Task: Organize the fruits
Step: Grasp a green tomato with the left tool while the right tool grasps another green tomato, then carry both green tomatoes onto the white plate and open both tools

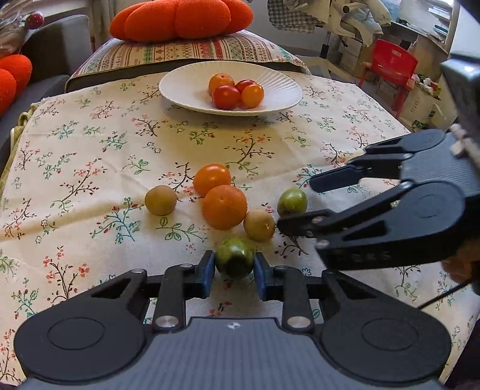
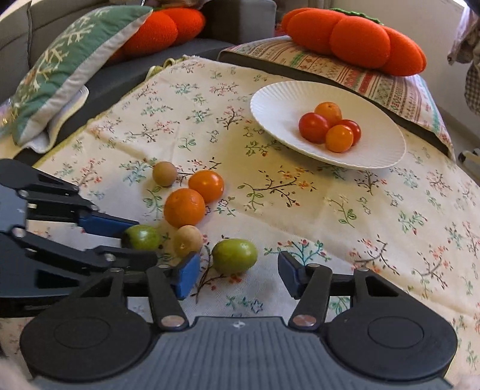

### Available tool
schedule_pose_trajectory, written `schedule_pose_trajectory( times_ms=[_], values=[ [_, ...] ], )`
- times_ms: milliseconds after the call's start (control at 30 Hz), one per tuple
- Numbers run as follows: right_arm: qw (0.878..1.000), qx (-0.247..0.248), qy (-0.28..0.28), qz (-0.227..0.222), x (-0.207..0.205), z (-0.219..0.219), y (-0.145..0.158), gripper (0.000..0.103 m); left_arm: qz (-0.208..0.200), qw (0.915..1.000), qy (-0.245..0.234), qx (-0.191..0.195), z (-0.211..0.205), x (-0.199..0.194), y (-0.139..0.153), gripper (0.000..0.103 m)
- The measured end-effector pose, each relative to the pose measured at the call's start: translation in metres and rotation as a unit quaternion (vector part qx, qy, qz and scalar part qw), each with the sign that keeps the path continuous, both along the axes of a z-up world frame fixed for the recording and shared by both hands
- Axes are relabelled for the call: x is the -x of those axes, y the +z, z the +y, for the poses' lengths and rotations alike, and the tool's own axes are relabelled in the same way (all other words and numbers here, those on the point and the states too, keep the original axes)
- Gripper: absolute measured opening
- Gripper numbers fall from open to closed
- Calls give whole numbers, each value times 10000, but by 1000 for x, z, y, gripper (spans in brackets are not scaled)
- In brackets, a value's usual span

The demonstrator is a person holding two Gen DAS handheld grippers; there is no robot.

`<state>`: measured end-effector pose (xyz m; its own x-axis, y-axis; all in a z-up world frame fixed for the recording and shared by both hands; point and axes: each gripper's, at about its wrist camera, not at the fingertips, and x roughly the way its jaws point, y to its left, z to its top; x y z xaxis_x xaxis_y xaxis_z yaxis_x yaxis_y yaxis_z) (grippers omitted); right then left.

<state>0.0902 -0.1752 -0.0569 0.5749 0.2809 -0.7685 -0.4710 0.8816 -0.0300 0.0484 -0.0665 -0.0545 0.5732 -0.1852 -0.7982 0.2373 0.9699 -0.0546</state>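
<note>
My left gripper (image 1: pixel 235 271) has its 2 blue pads pressed against the sides of a green fruit (image 1: pixel 235 260), which sits low on the flowered cloth (image 1: pixel 90 144). In the right wrist view that same fruit shows between the left fingers at the left edge.

My right gripper (image 2: pixel 238 274) stands wide open with nothing in it. A second green fruit (image 2: pixel 235 255) lies on the cloth just ahead of the gap, nearer the left pad, and I cannot tell if that pad touches it. In the left wrist view this gripper comes in from the right, its fingers on either side of that fruit.

Between the 2 green fruits sits a small brown fruit (image 1: pixel 259 225), close against a big orange (image 1: pixel 225 206). Touching the orange on its far side is an orange tomato (image 1: pixel 212 179). Another brown fruit (image 1: pixel 160 200) lies apart to the left of them.

At the far end of the cloth stands a white plate (image 1: pixel 186 87) with 4 pieces clustered together: 2 red tomatoes (image 1: pixel 226 97) and 2 orange ones (image 1: pixel 252 95).

Beyond the plate a striped cushion (image 1: pixel 186 52) carries a red-orange pumpkin pillow (image 1: pixel 180 18).
</note>
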Motion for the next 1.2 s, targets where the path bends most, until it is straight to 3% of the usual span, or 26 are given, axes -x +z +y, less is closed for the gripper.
schedule_pose_trajectory(
  times_ms=[33, 67, 100, 433, 1200],
  values=[
    [10000, -2, 29, 10, -2, 1, -2, 46, 1, 10000, 8, -6, 0, 0, 0, 10],
    [10000, -22, 67, 45, -3, 2, -4, 35, 1, 10000, 12, -12, 1, 0, 0, 10],
    [9999, -32, 92, 84, -4, 3, -5, 32, -2, 10000, 20, -12, 1, 0, 0, 10],
    [9997, -106, -48, 199, -2, 2, 11, 31, -106, 9999, -24, 106, 4, 0, 9, 10],
    [9984, -314, -466, -70, -2, -21, 35, 31, -699, 9965, 299, 354, 25, -18, 49, 10]
  ],
)
